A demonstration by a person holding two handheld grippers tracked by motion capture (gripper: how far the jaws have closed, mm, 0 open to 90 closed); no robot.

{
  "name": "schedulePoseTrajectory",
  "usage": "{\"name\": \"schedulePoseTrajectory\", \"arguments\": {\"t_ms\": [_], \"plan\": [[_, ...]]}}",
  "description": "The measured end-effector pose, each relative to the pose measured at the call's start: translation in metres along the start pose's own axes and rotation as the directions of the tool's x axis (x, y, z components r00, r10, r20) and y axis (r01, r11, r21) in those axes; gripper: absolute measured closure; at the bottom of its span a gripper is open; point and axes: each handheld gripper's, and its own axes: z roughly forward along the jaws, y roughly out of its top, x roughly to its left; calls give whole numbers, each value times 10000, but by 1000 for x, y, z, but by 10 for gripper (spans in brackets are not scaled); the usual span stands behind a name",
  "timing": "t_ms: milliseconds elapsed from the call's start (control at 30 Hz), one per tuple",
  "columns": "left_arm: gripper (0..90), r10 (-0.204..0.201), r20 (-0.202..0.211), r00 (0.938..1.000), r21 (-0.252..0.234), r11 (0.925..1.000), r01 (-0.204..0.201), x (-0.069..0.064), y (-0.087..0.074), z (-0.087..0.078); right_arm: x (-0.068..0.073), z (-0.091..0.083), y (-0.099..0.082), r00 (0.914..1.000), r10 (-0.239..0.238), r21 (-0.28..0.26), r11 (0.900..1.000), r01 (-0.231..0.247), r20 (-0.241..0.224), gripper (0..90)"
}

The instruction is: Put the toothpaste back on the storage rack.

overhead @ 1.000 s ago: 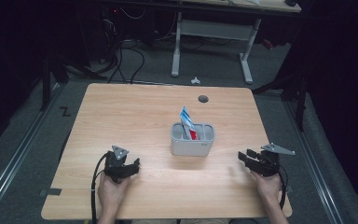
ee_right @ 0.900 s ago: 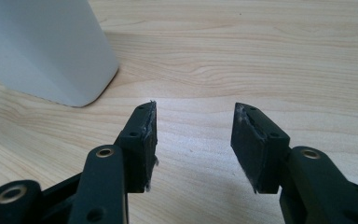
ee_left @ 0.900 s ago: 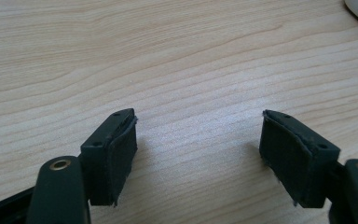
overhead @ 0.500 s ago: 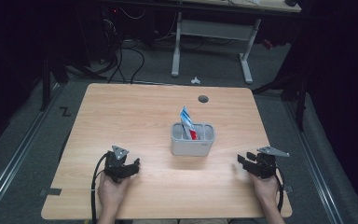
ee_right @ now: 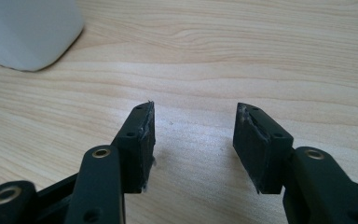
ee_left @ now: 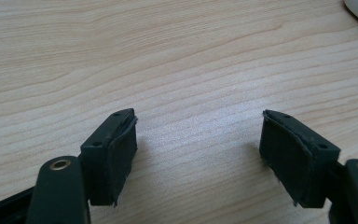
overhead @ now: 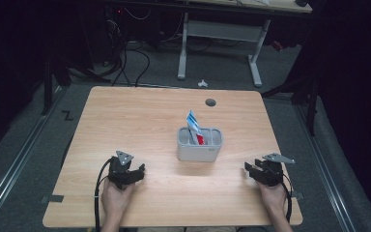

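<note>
Your left claw (overhead: 136, 170) — near-left on tabletop (overhead: 140, 121), jaws apart, empty; right claw (overhead: 251, 167) — near-right, low beside holder (overhead: 199, 151), jaws just opening, empty.

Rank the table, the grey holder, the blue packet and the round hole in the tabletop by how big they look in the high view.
1. table
2. grey holder
3. blue packet, though its lower part is hidden in the holder
4. round hole
</note>
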Motion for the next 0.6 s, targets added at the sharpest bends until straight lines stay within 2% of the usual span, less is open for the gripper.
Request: {"name": "schedulePoseTrajectory", "arguments": {"t_ms": [367,567,600], "plan": [[278,1,1,10000,1,10000,-1,0,0,0,2,4,-2,9997,-161,108,9998,159,200,472],[279,5,1,10000,2,10000,-5,0,0,0,5,5,-3,9977,-498,176,9986,490,461,451],[278,3,4,10000,3,10000,-3,0,0,0,6,5,-3,9962,-680,202,9975,670,543,447]]}}
